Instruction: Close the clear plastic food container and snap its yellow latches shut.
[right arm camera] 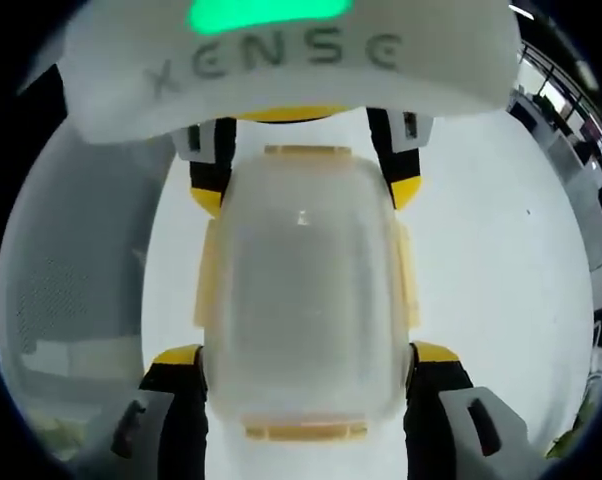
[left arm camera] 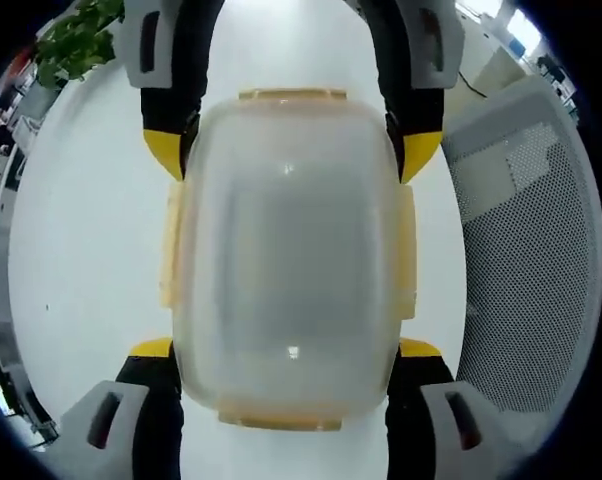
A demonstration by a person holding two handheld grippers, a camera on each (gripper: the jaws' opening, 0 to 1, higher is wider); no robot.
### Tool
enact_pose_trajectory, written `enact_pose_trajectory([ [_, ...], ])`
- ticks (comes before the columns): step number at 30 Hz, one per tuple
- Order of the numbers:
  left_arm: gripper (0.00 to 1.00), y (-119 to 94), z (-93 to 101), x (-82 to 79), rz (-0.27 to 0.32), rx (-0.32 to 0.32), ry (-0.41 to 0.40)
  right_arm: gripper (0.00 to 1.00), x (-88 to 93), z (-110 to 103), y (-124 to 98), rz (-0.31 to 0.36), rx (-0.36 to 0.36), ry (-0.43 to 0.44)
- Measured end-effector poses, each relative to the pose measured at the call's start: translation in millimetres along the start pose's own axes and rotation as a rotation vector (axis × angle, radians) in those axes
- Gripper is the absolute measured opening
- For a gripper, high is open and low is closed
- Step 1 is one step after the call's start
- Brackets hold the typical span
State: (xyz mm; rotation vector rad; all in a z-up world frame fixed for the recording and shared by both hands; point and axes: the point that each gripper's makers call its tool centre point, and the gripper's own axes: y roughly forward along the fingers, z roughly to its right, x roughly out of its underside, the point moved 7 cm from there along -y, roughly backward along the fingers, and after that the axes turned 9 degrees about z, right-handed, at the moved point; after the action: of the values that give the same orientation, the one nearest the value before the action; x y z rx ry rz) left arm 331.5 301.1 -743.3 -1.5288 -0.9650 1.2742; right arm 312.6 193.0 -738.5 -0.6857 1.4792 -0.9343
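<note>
Clear container (left arm camera: 291, 255) with yellow latches (left arm camera: 409, 250), both grippers' jaws spread around its ends, "XENSE" on left gripper (right arm camera: 303, 165), right gripper (left arm camera: 293, 145)

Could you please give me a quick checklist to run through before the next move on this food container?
1. Lid sits on the container: ok, it covers the top squarely.
2. Left claw straddles one end of the container: ok.
3. Right claw straddles the opposite end: ok.
4. Side yellow latches snapped down: cannot tell, they lie along the lid edges.
5. End latch snapped: cannot tell from this angle.
6. White table around the container free of obstacles: ok.
</note>
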Motion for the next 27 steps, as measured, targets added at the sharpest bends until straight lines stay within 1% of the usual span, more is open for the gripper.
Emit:
enact_pose_trajectory([
  [6, 0.84, 0.0, -0.5, 0.9, 0.020, -0.003, -0.007, 0.82, 1.5, 1.2, 1.1, 0.000, 0.001, 0.001],
  [8, 0.84, 0.3, -0.5, 1.2, 0.021, -0.007, -0.009, 0.82, 1.0, 1.4, 1.8, -0.009, -0.005, -0.002],
  [9, 0.84, -0.3, 1.2, 2.0, 0.010, -0.004, -0.023, 0.82, 0.6, 1.3, 2.2, -0.010, -0.007, -0.010],
  [11, 0.84, -2.3, 2.1, 3.8, 0.025, -0.010, -0.021, 0.82, -0.7, 2.5, 4.3, -0.017, -0.009, -0.012],
  [14, 0.84, -2.5, 2.6, 5.7, 0.032, -0.012, -0.029, 0.82, -0.5, 2.2, 4.7, -0.023, -0.008, -0.009],
  [23, 0.85, -0.6, 0.9, 4.4, 0.031, -0.010, -0.034, 0.83, -1.1, 1.5, 4.2, -0.015, 0.001, -0.009],
  [27, 0.85, 0.0, 1.0, 3.7, 0.041, -0.012, -0.035, 0.83, -1.2, 1.0, 4.7, -0.026, 0.007, -0.008],
])
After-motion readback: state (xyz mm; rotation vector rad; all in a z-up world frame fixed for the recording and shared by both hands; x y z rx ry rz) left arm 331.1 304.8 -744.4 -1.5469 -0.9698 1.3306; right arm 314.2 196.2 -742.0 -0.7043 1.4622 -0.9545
